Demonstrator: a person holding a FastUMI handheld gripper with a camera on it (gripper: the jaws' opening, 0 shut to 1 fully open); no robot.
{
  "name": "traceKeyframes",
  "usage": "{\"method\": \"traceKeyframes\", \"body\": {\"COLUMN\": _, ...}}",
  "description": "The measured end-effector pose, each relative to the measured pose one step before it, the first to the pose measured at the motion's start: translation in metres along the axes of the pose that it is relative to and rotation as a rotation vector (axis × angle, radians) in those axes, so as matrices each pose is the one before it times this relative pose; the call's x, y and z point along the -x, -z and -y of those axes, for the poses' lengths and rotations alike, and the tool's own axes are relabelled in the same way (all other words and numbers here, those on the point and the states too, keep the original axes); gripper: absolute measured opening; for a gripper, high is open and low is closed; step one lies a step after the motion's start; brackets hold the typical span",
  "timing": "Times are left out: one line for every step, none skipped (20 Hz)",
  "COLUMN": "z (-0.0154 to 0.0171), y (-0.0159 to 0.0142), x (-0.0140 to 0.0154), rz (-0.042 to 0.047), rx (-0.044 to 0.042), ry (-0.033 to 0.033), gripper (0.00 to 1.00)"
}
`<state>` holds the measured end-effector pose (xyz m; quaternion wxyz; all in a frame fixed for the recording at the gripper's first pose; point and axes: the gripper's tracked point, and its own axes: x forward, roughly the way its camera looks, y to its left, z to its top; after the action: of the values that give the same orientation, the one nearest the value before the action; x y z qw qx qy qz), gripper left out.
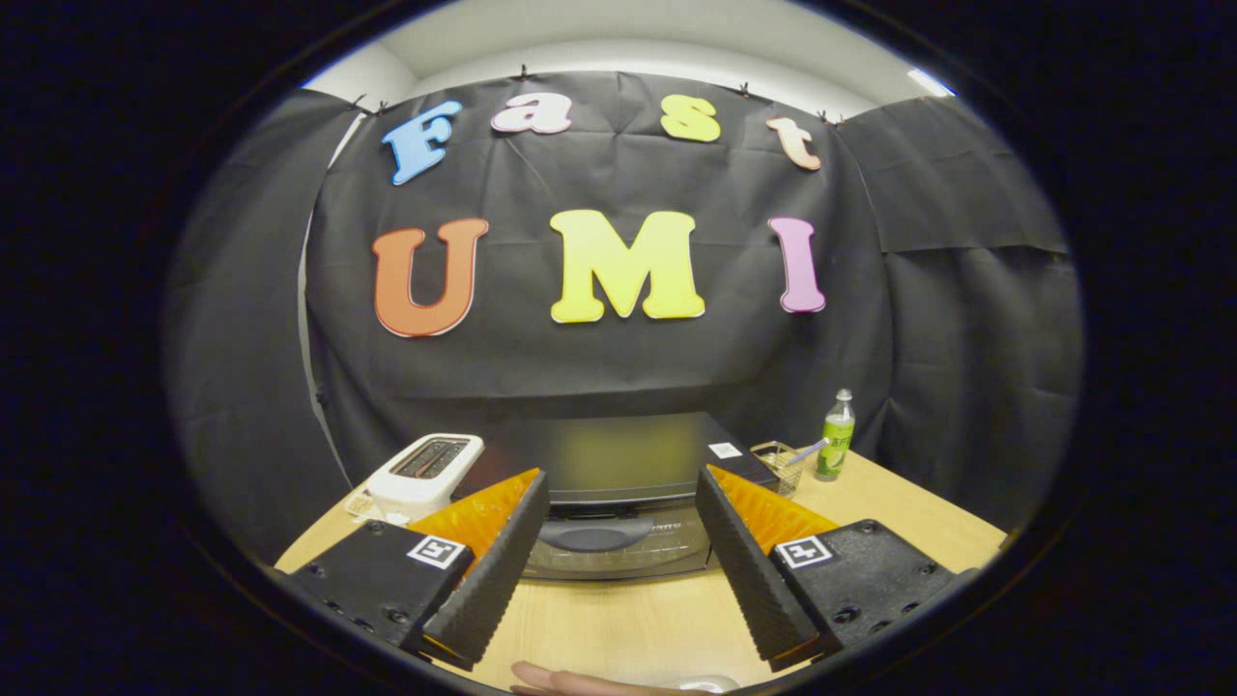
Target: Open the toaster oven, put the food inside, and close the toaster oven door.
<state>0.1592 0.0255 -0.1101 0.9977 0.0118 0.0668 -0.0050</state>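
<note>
A pale wooden table [618,628] stood before black cloth. The gripper [623,503] hung released, fingers wide apart and empty, framing the toaster oven [618,474] just beyond them, probably lining up on its door handle [594,534]; the door looked closed. Right of it, a clear container [778,462] held what might be a pen, beside a green bottle [836,437].

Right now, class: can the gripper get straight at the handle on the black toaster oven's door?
Probably yes. The gripper is open, and the door handle of the black toaster oven lies just ahead between its fingers, with nothing in between.
</note>
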Motion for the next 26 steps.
{"method": "traceKeyframes", "body": {"z": 0.00066, "y": 0.00742, "x": -0.01142, "rz": -0.00595, "rx": 0.00471, "ry": 0.00093, "gripper": 1.0}}
{"method": "traceKeyframes", "body": {"z": -0.00129, "y": 0.0043, "x": -0.01058, "rz": -0.00118, "rx": 0.013, "ry": -0.00319, "gripper": 1.0}}
{"method": "traceKeyframes", "body": {"z": 0.00033, "y": 0.0049, "x": -0.01093, "rz": 0.00041, "rx": 0.02044, "ry": 0.00373, "gripper": 1.0}}
{"method": "traceKeyframes", "body": {"z": 0.00379, "y": 0.00354, "x": -0.00853, "rz": -0.00012, "rx": 0.01622, "ry": 0.01376, "gripper": 1.0}}
{"method": "traceKeyframes", "body": {"z": 0.00114, "y": 0.00533, "x": -0.00824, "rz": -0.0025, "rx": 0.00679, "ry": 0.00289, "gripper": 1.0}}
{"method": "traceKeyframes", "body": {"z": -0.00193, "y": 0.00482, "x": -0.00627, "rz": -0.00932, "rx": -0.00242, "ry": -0.00789, "gripper": 1.0}}
{"method": "traceKeyframes", "body": {"z": -0.00215, "y": 0.00526, "x": -0.00491, "rz": -0.00998, "rx": -0.00542, "ry": -0.0092, "gripper": 1.0}}
{"method": "traceKeyframes", "body": {"z": -0.00071, "y": 0.00395, "x": -0.00311, "rz": -0.00794, "rx": -0.0065, "ry": -0.0035, "gripper": 1.0}}
{"method": "traceKeyframes", "body": {"z": -0.00214, "y": 0.00234, "x": -0.00255, "rz": -0.00604, "rx": -0.00222, "ry": -0.00841, "gripper": 1.0}}
{"method": "traceKeyframes", "body": {"z": -0.00167, "y": 0.00395, "x": -0.00337, "rz": -0.00501, "rx": 0.00191, "ry": -0.006, "gripper": 1.0}}
{"method": "traceKeyframes", "body": {"z": -0.0013, "y": 0.00226, "x": -0.00298, "rz": -0.00484, "rx": 0.00331, "ry": -0.00204, "gripper": 1.0}}
{"method": "traceKeyframes", "body": {"z": -0.00336, "y": 0.00259, "x": -0.00255, "rz": 0.0003, "rx": -0.00039, "ry": -0.00829, "gripper": 1.0}}
{"method": "traceKeyframes", "body": {"z": 0.00021, "y": 0.00187, "x": -0.00201, "rz": -0.00703, "rx": -0.00045, "ry": 0.0056, "gripper": 1.0}}
{"method": "traceKeyframes", "body": {"z": 0.00228, "y": 0.00581, "x": -0.00332, "rz": -0.01406, "rx": -0.00047, "ry": 0.00845, "gripper": 1.0}}
{"method": "traceKeyframes", "body": {"z": -0.00007, "y": 0.00414, "x": -0.00307, "rz": -0.01259, "rx": 0.00153, "ry": -0.00084, "gripper": 1.0}}
{"method": "traceKeyframes", "body": {"z": -0.00035, "y": -0.00032, "x": -0.0029, "rz": 0.00772, "rx": -0.00627, "ry": -0.00648, "gripper": 1.0}}
{"method": "traceKeyframes", "body": {"z": 0.0, "y": -0.00237, "x": -0.00324, "rz": 0.00648, "rx": -0.01411, "ry": -0.00363, "gripper": 1.0}}
{"method": "traceKeyframes", "body": {"z": -0.00238, "y": 0.00412, "x": -0.00096, "rz": -0.01243, "rx": -0.02873, "ry": -0.03054, "gripper": 1.0}}
{"method": "traceKeyframes", "body": {"z": -0.00137, "y": -0.00019, "x": -0.00037, "rz": -0.00639, "rx": -0.04051, "ry": -0.01623, "gripper": 1.0}}
{"method": "traceKeyframes", "body": {"z": 0.00098, "y": 0.00193, "x": 0.00066, "rz": -0.02015, "rx": -0.01133, "ry": -0.00174, "gripper": 1.0}}
{"method": "traceKeyframes", "body": {"z": 0.0019, "y": -0.00037, "x": 0.0008, "rz": -0.01528, "rx": 0.01559, "ry": 0.00264, "gripper": 1.0}}
{"method": "traceKeyframes", "body": {"z": 0.00001, "y": 0.0014, "x": -0.0009, "rz": -0.00673, "rx": 0.01194, "ry": 0.001, "gripper": 1.0}}
{"method": "traceKeyframes", "body": {"z": -0.00106, "y": -0.00107, "x": 0.00109, "rz": 0.00655, "rx": 0.00375, "ry": -0.00293, "gripper": 1.0}}
{"method": "traceKeyframes", "body": {"z": -0.00007, "y": 0.00197, "x": 0.00215, "rz": -0.0086, "rx": -0.00505, "ry": -0.00648, "gripper": 1.0}}
{"method": "traceKeyframes", "body": {"z": 0.00045, "y": 0.00251, "x": 0.00213, "rz": -0.00729, "rx": -0.01148, "ry": -0.00859, "gripper": 1.0}}
{"method": "traceKeyframes", "body": {"z": -0.00012, "y": 0.00251, "x": 0.00303, "rz": -0.01185, "rx": -0.01418, "ry": -0.00979, "gripper": 1.0}}
